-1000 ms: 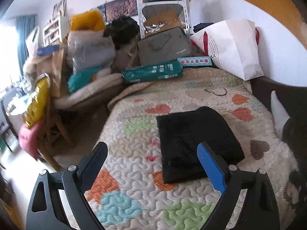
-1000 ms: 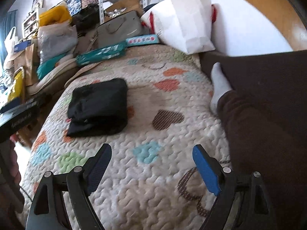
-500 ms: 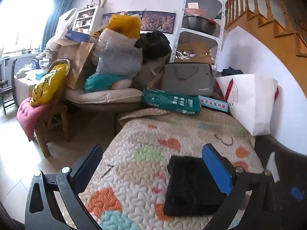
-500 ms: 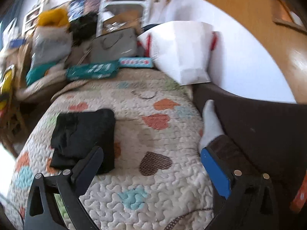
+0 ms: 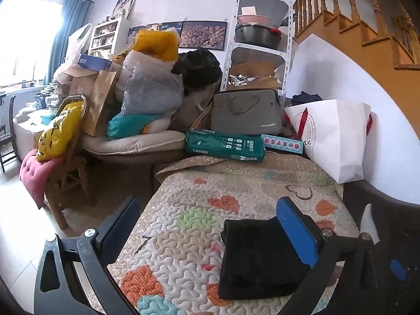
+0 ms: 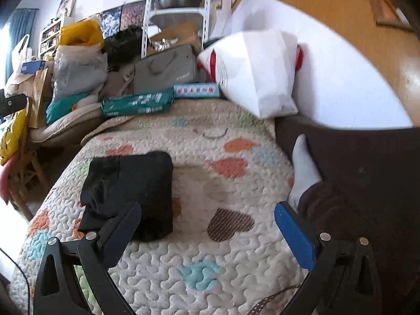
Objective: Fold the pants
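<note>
Lying flat on the cream quilted bedspread with coloured hearts (image 5: pixel 236 183), the black pants (image 5: pixel 257 257) form a compact folded rectangle, stacked in layers with one thicker, rumpled edge seen in the right wrist view (image 6: pixel 126 189). Every other thing can be placed from that bundle. The left gripper (image 5: pixel 207 225) hangs above its near side with jaws wide apart and nothing between them; its blue pad overlaps the bundle's far right corner in the picture, but it is not touching the cloth. The right gripper (image 6: pixel 207 225) stands to the right of the pants, also spread wide and empty, over bare quilt and a brown heart patch. Farther right of the pants, a person's leg in dark brown trousers with a white sock (image 6: pixel 304 168) rests at the bedspread's edge. Beyond the pants, at the far end of the bed, lie a green plastic-wrapped pack (image 5: pixel 225 145), a grey laptop bag (image 5: pixel 246 113) and a white paper shopping bag (image 5: pixel 333 139) against the wall.
</note>
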`<state>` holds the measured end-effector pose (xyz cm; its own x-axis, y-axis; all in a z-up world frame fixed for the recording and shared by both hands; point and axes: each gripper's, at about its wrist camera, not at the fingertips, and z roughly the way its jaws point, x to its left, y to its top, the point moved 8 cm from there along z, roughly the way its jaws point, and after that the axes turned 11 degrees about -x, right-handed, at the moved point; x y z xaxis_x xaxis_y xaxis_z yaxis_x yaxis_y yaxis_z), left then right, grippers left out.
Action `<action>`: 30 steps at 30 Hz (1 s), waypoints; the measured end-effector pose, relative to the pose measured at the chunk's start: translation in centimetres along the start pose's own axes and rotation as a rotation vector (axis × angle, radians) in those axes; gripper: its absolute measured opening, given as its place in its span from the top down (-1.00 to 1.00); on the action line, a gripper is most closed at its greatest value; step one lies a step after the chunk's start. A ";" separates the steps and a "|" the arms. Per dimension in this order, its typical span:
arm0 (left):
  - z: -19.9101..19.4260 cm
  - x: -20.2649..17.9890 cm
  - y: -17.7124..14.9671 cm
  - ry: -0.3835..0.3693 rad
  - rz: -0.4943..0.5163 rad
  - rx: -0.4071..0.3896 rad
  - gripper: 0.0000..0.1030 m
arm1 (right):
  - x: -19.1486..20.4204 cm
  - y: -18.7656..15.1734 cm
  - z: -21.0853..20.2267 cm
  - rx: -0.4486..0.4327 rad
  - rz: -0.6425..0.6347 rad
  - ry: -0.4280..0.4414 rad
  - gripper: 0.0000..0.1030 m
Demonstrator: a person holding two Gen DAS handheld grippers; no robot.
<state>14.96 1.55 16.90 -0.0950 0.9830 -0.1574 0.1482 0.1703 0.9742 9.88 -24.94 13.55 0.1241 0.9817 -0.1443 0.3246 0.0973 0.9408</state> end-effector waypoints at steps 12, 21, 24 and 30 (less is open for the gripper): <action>-1.2 0.6 -0.8 -0.085 -0.058 0.097 -1.00 | 2.5 0.9 -1.9 -0.002 -0.006 0.029 -1.00; -0.5 -0.3 -4.5 -0.106 0.060 0.179 -1.00 | 5.1 1.6 -0.4 0.031 -0.041 0.110 -1.00; 0.6 0.5 -6.4 -0.098 0.031 0.267 -1.00 | 5.7 1.0 0.7 0.066 -0.048 0.121 -1.00; 2.2 2.9 -9.0 -0.007 -0.011 0.385 -1.00 | 5.2 -1.4 1.4 0.137 0.014 0.106 -1.00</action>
<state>15.51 2.97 7.31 -0.0917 0.9812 -0.1699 0.5063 0.1928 0.8405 11.43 -20.16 11.08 0.0319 0.9953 -0.0918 0.4489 0.0678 0.8910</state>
